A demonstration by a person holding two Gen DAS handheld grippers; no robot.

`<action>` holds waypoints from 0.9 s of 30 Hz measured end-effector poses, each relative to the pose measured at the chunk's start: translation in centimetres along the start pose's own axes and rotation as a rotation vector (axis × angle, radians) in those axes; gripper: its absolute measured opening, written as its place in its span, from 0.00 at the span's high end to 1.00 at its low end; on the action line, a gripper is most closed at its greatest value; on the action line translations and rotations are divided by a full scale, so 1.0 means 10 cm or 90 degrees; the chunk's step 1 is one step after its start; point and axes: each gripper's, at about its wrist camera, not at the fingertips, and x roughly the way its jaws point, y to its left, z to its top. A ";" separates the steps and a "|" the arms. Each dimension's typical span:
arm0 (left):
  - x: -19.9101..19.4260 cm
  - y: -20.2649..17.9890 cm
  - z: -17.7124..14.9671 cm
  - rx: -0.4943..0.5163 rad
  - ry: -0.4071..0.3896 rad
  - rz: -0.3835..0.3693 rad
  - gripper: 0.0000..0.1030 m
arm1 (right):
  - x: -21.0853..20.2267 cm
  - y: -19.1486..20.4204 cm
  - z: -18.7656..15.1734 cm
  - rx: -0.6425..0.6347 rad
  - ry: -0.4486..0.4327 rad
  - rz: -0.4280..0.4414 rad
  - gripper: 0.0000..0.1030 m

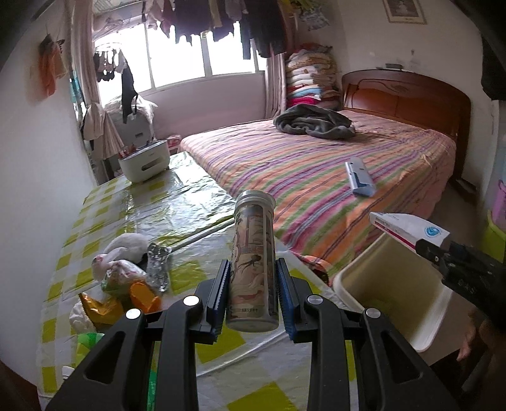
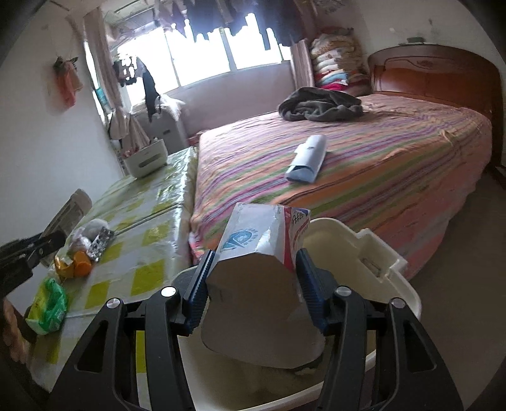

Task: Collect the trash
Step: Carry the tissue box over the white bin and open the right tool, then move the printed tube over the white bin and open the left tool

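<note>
Your left gripper (image 1: 253,268) clamps the printed can (image 1: 253,262) over the table's (image 1: 189,196) right edge. Your right gripper (image 2: 253,268) pinches the crushed carton (image 2: 262,253) above the open bin (image 2: 379,249), bed (image 2: 379,164) just beyond.

Daylight only, from the big window (image 1: 202,53) at the back; panes blown out to white in both views; hanging clothes (image 1: 221,22) in front reduced to dark silhouettes. Room mid-bright, walls w/ a pinkish-grey cast; glare streaks on the plastic tablecloth (image 1: 177,202). Strong fisheye: bed (image 2: 379,164) edges & walls bow, black vignette in the corners. Centre fairly sharp; carton (image 2: 262,253) close to the lens on the right view soft, its near face in shade; right view slightly smeared overall.
</note>
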 end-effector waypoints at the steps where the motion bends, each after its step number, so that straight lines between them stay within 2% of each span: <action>1: 0.00 -0.03 0.00 0.002 -0.001 -0.001 0.72 | 0.00 -0.01 0.00 0.001 0.001 0.000 0.45; 2: -0.01 -0.04 0.00 0.004 -0.002 -0.002 0.72 | -0.01 -0.01 0.00 0.004 -0.001 -0.002 0.37; 5: 0.00 -0.08 0.00 0.012 0.001 -0.006 0.73 | -0.02 -0.02 0.00 0.011 -0.008 -0.003 0.31; 10: 0.01 -0.11 -0.02 0.013 0.008 -0.010 0.72 | -0.10 -0.08 0.03 0.040 -0.031 -0.001 0.30; 18: 0.01 -0.27 -0.02 0.016 0.013 -0.040 0.72 | -0.32 -0.42 0.12 0.136 -0.098 -0.006 0.29; 21: 0.02 -0.36 0.01 0.016 0.016 -0.063 0.72 | -0.34 -0.49 0.12 0.155 -0.104 -0.005 0.28; 27: 0.03 -0.65 0.07 0.027 0.030 -0.144 0.73 | -0.35 -0.53 0.12 0.169 -0.106 0.003 0.28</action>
